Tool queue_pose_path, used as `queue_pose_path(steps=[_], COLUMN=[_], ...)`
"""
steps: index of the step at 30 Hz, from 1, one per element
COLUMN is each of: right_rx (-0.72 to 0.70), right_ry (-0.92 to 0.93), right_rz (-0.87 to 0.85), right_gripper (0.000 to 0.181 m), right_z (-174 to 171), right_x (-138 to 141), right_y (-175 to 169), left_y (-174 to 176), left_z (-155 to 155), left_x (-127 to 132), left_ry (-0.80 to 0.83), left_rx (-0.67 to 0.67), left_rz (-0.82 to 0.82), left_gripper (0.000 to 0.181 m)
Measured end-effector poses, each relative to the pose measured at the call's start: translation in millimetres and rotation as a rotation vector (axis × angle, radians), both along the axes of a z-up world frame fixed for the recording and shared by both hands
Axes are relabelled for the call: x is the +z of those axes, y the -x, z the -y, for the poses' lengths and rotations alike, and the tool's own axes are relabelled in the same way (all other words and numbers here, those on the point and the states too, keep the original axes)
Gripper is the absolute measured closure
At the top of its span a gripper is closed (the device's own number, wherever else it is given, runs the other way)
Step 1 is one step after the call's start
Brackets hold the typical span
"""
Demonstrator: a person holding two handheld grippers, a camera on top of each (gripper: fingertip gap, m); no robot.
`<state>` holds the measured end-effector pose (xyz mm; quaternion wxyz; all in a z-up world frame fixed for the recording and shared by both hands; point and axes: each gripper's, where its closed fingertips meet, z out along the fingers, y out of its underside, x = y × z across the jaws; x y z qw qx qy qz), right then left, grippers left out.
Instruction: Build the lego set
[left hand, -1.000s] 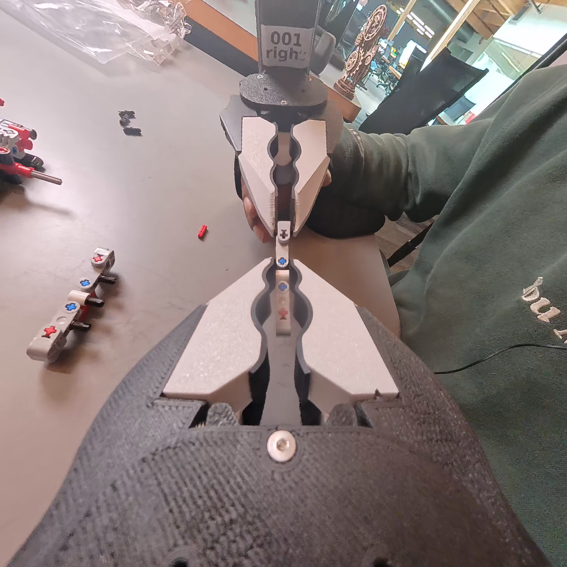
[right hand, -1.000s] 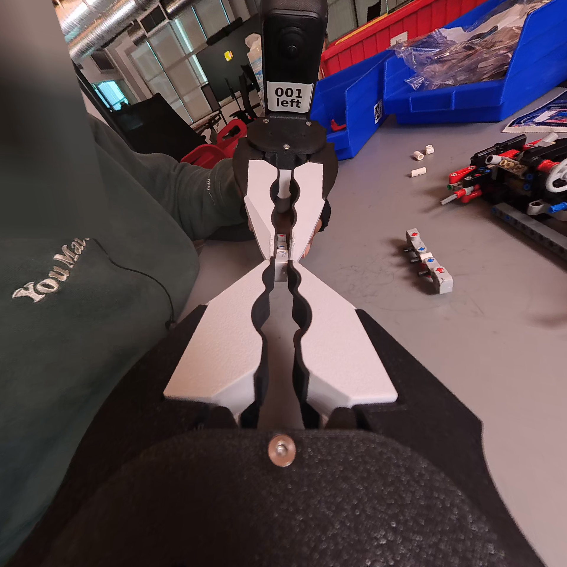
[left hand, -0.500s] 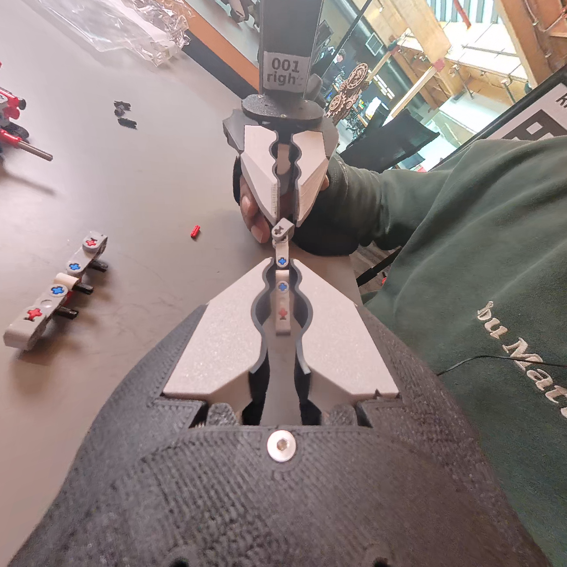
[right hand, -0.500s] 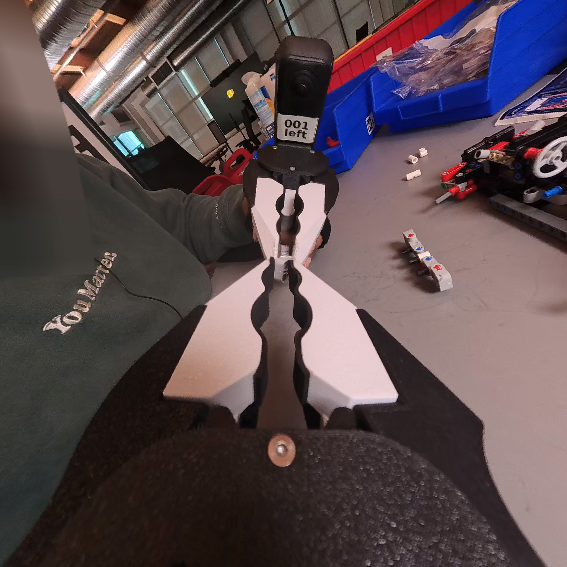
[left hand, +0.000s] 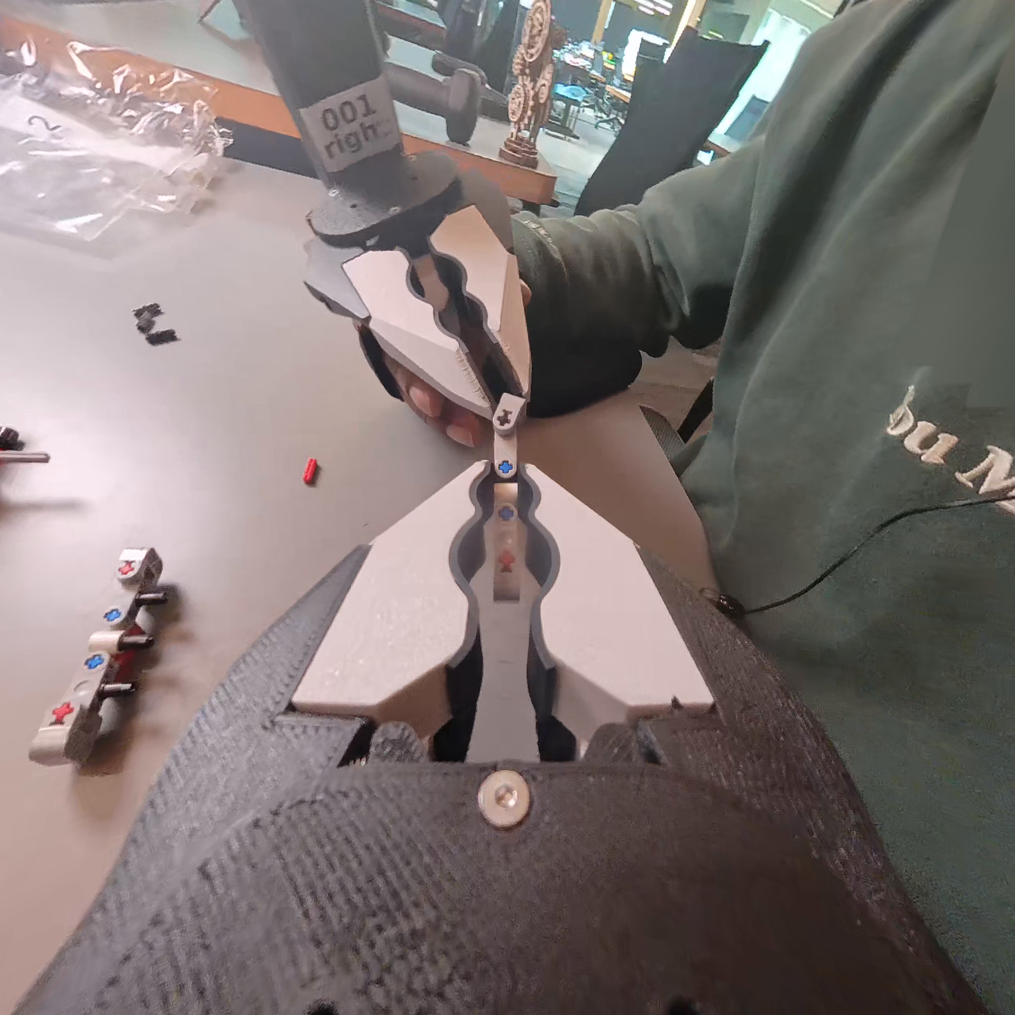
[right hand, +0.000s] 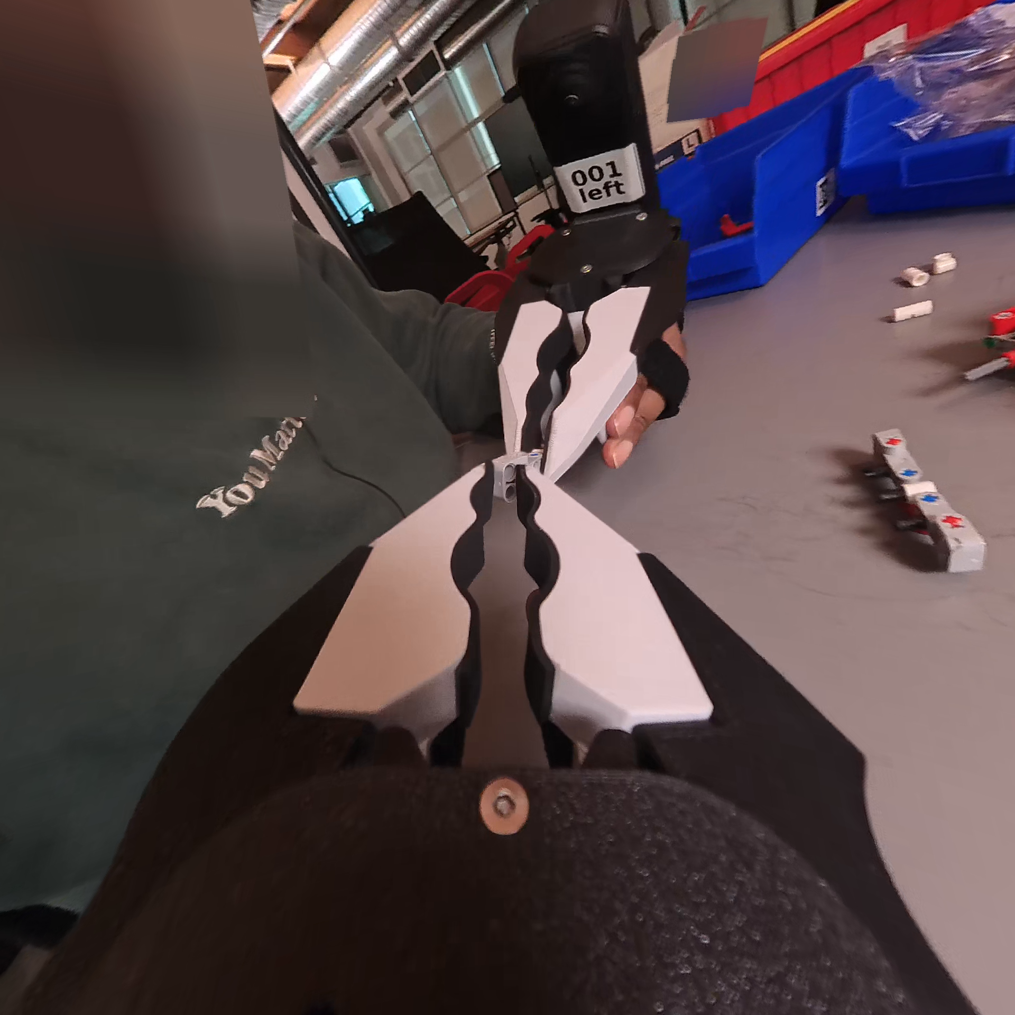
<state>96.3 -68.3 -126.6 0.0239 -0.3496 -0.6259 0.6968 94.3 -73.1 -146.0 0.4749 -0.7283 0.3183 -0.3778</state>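
My left gripper (left hand: 505, 467) is shut on a light grey lego beam (left hand: 506, 541) with blue and red cross axles, which lies lengthwise between its fingers. My right gripper (left hand: 502, 403) faces it tip to tip, tilted to one side. It is shut on a small grey connector (left hand: 508, 420) that sits at the beam's far end, bent at a slight angle. In the right wrist view the right gripper (right hand: 506, 472) pinches that connector (right hand: 508, 479), and the left gripper (right hand: 531, 447) meets it from the far side. Both are held above the table's near edge.
A second grey beam assembly with black pins (left hand: 93, 659) lies on the table and also shows in the right wrist view (right hand: 928, 505). A small red pin (left hand: 311, 470), black bits (left hand: 154, 327), plastic bags (left hand: 93, 137), blue bins (right hand: 879, 165), small white parts (right hand: 923, 274) and the person's green sleeve (left hand: 631, 263) surround it. Only a small space, under 4 cm, lies between the two pairs of fingers. The small red pin (left hand: 311, 470) is about 12 cm from both grippers' fingertips.
The right gripper has tilted sideways while still gripping, and the connector now sits at an angle to the beam. Both grippers stay shut.
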Motion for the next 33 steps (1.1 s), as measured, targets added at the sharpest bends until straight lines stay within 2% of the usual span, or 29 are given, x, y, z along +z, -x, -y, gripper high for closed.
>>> queue_pose_path(steps=[10, 14, 18, 24, 33], right_rx=[0.050, 0.035, -0.024, -0.120, -0.101], right_ry=[-0.020, -0.039, -0.220, -0.541, -0.663], right_rz=[-0.022, -0.036, -0.086, -0.141, -0.122], right_gripper=[0.181, 0.173, 0.165, 0.167, 0.172], right_z=[7, 5, 3, -1, 0], right_x=[0, 3, -8, -36, -57], right_y=[-9, -9, -8, 4, 3], left_y=[-7, -8, -1, 4, 6], left_z=[9, 8, 4, -2, -5], left_x=[0, -3, -11, -32, -46], left_ry=[-0.075, -0.090, -0.096, -0.084, -0.084], left_rx=[-0.048, -0.039, 0.009, 0.048, 0.068], left_rz=[-0.074, -0.112, -0.185, -0.322, -0.411], left_gripper=[0.175, 0.176, 0.176, 0.175, 0.175])
